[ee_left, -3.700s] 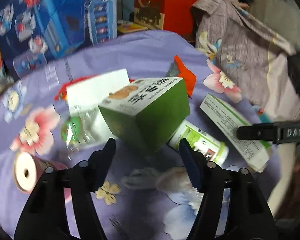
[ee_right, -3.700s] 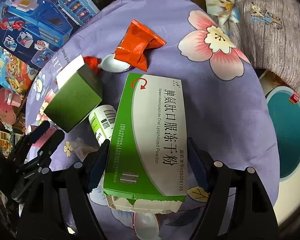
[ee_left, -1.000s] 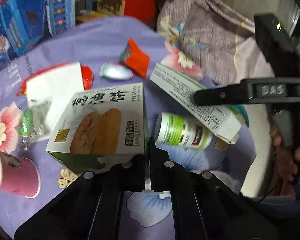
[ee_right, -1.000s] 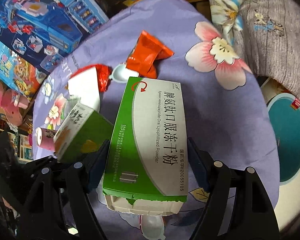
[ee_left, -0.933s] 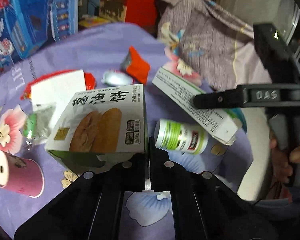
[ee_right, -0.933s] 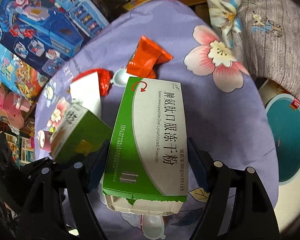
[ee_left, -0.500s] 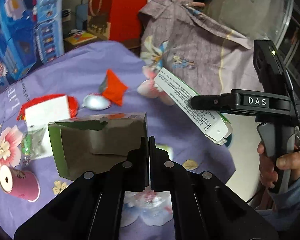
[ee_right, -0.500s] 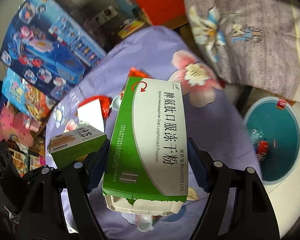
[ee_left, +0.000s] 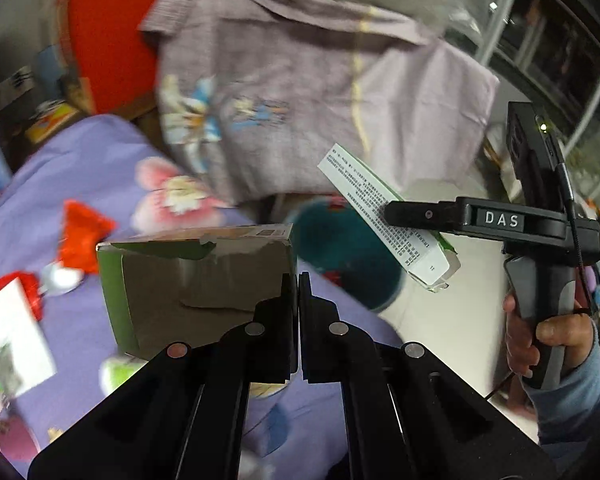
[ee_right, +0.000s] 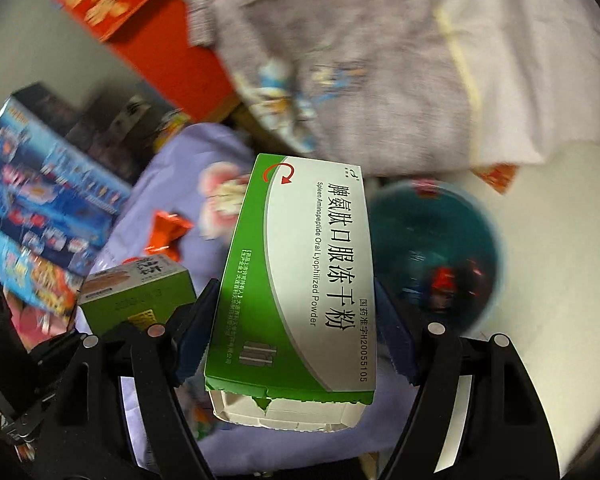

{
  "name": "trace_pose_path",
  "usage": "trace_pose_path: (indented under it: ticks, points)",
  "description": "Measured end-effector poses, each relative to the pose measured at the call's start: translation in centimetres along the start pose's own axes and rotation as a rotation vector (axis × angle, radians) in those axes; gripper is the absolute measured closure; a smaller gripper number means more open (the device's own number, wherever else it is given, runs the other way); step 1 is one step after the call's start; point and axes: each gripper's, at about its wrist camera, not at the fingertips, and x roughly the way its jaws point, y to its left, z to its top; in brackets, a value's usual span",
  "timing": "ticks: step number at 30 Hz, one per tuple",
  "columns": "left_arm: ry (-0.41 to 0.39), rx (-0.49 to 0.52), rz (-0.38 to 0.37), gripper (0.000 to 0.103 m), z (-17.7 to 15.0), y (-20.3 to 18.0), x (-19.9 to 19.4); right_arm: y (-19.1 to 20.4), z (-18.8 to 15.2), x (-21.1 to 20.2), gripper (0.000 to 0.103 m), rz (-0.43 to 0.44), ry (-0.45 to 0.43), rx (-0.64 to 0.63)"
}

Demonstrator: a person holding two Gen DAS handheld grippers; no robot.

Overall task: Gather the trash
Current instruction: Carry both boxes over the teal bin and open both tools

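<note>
My left gripper (ee_left: pixel 298 280) is shut on the edge of a green biscuit box (ee_left: pixel 196 280), held above the purple flowered table (ee_left: pixel 80 168); the box also shows in the right wrist view (ee_right: pixel 140 292). My right gripper (ee_right: pixel 296 304) is shut on a green and white medicine box (ee_right: pixel 304 276), lifted off the table; in the left wrist view the medicine box (ee_left: pixel 384 216) hangs over the teal trash bin (ee_left: pixel 340 248). The bin (ee_right: pixel 440 248) stands on the floor right of the table, with wrappers inside.
On the table lie an orange wrapper (ee_left: pixel 80 236), a red and white packet (ee_left: pixel 12 316), a green and white bottle (ee_left: pixel 120 372) and a pink cup (ee_left: pixel 8 436). A draped grey flowered cloth (ee_left: pixel 300 92) hangs behind. Toy boxes (ee_right: pixel 40 192) stand at the left.
Both grippers have lifted their boxes off the table and swung right toward the teal bin. The left gripper, open earlier, is now shut on the biscuit box.
</note>
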Motion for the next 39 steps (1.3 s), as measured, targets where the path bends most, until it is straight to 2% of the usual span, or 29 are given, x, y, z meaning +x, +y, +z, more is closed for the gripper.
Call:
trace_pose_path:
  ticks: [4,9,12,14,18,21,23,26,27,28,29,31,35,39]
  points:
    - [0.065,0.031,-0.037,0.099,1.2,-2.6,4.5,-4.9,-0.1,0.1,0.032,-0.031,0.015,0.079]
    - [0.146,0.065,-0.063,0.099,2.2,-5.1,9.7,-8.3,0.0,0.8,0.032,-0.043,0.031,0.132]
    - [0.174,0.075,-0.070,0.094,2.6,-5.9,11.4,-9.6,0.2,1.6,0.032,-0.046,0.044,0.157]
    - [0.188,0.075,-0.076,0.082,2.8,-6.3,12.7,-10.3,0.3,2.0,0.031,-0.047,0.052,0.169]
    - [0.189,0.079,-0.067,0.076,3.0,-6.5,13.7,-10.9,0.4,2.8,0.032,-0.056,0.065,0.177]
    - [0.171,0.089,-0.070,0.060,3.1,-6.8,13.5,-11.4,0.4,3.3,0.031,-0.064,0.072,0.186]
    - [0.143,0.088,-0.088,0.057,3.5,-7.2,13.5,-11.7,0.5,3.5,0.031,-0.068,0.071,0.194]
    - [0.135,0.131,-0.098,0.060,4.5,-8.7,14.1,-12.1,0.7,3.2,0.031,-0.075,0.056,0.207]
    - [0.133,0.143,-0.104,0.065,4.7,-9.1,14.3,-12.1,0.7,3.0,0.031,-0.079,0.050,0.206]
    - [0.137,0.162,-0.110,0.079,4.8,-9.6,14.5,-12.3,0.7,2.8,0.031,-0.082,0.047,0.207]
    - [0.143,0.169,-0.115,0.082,4.9,-9.8,14.8,-12.5,0.7,2.7,0.031,-0.083,0.048,0.212]
    - [0.137,0.161,-0.119,0.084,5.0,-9.8,14.9,-13.1,0.7,2.6,0.031,-0.086,0.048,0.224]
    - [0.125,0.155,-0.144,0.095,6.1,-9.8,14.6,-13.7,1.1,2.0,0.031,-0.081,0.030,0.237]
    - [0.103,0.154,-0.128,0.096,6.7,-9.6,13.7,-13.7,1.6,1.5,0.031,-0.069,0.023,0.235]
